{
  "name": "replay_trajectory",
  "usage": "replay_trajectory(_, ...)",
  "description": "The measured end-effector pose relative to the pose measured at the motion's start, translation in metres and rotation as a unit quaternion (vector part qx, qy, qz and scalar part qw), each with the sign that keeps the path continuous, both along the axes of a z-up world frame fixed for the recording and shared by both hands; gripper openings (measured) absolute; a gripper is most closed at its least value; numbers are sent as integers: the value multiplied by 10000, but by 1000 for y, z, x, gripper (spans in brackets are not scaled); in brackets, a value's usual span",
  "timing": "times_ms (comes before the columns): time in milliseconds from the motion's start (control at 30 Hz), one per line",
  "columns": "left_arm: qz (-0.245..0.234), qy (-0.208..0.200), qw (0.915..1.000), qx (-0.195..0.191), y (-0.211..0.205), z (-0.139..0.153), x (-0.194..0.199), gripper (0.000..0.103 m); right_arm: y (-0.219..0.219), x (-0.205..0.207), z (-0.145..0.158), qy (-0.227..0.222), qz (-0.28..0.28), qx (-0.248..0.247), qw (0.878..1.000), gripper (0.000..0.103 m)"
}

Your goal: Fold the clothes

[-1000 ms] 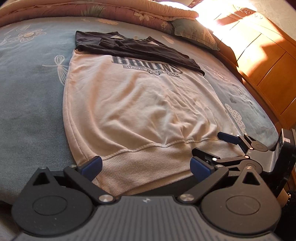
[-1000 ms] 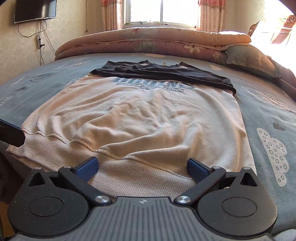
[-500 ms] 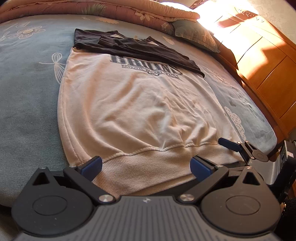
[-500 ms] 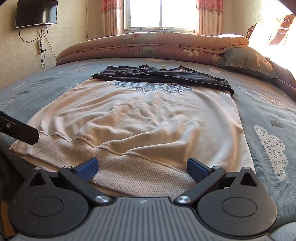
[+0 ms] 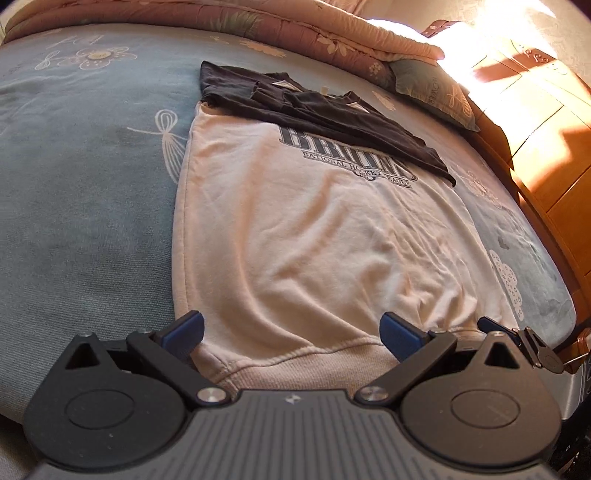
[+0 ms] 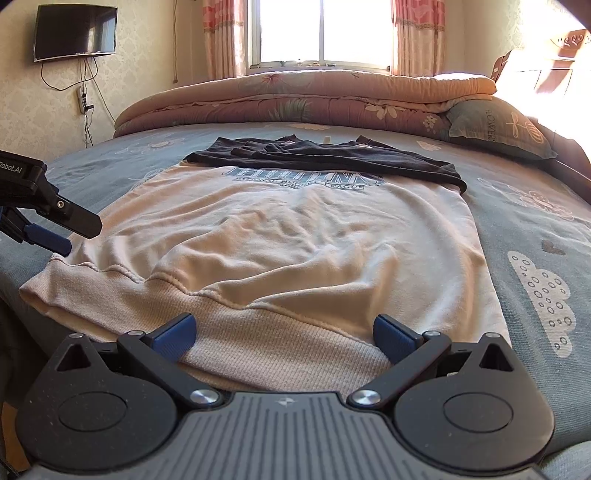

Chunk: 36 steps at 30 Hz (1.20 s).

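Note:
A cream sweatshirt (image 5: 314, 236) with a dark printed logo lies flat on the bed, ribbed hem toward me; it also fills the right wrist view as the sweatshirt (image 6: 295, 236). A dark garment (image 5: 317, 110) lies across its far end, seen too as the dark garment (image 6: 325, 158). My left gripper (image 5: 293, 332) is open over the hem's left corner, nothing between its fingers. My right gripper (image 6: 282, 334) is open over the hem's right part. The right gripper's tips (image 5: 517, 339) show at the left view's right edge; the left gripper (image 6: 55, 225) shows at the right view's left edge.
A blue patterned bedspread (image 5: 81, 206) covers the bed. A folded quilt (image 6: 303, 99) and a pillow (image 6: 498, 129) lie at the far end. A wooden headboard (image 5: 546, 170) runs along the right. A window (image 6: 321, 31) and wall television (image 6: 75, 31) are beyond.
Both grippers have risen and edged forward over the hem, so less of the ribbed band shows before the left one. Both stay open. The clothes have not moved.

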State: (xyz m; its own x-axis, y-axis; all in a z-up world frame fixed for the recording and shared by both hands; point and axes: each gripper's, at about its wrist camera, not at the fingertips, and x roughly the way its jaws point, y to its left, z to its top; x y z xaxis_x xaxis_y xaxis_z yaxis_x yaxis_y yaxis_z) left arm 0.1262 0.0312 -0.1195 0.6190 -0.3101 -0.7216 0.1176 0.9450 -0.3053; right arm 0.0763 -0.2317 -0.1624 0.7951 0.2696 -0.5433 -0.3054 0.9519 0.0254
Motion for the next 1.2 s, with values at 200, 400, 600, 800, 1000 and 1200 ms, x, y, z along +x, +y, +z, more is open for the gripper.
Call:
replay_trajectory(200,-904,-689,9929,343,-35,18,-7,101,0,-1,4,3,-64,0,10000,103)
replay_trajectory(400,-1264,-133,9916,234,-54,-15,0,101,-17,-9,14,-290,-475,151,9983,103)
replay_trajectory(600,-1618,-288,9844,628,-55,-16,-16,101,-40,3,7,22,-910,717,9933,103)
replay_trajectory(800,-2233,-844,9572,1637,-72,-10,-31,101,-46,6,10,145,-910,973,9910,103)
replay_trajectory(1000,-2853,-1169,9157,2578,-94,-17,-41,101,-59,9,52,210,-624,981,9930,103)
replay_trajectory(1200,-3398,-1600,8644,3343,-117,-25,-50,102,-70,10,87,110,-321,633,9974,103)
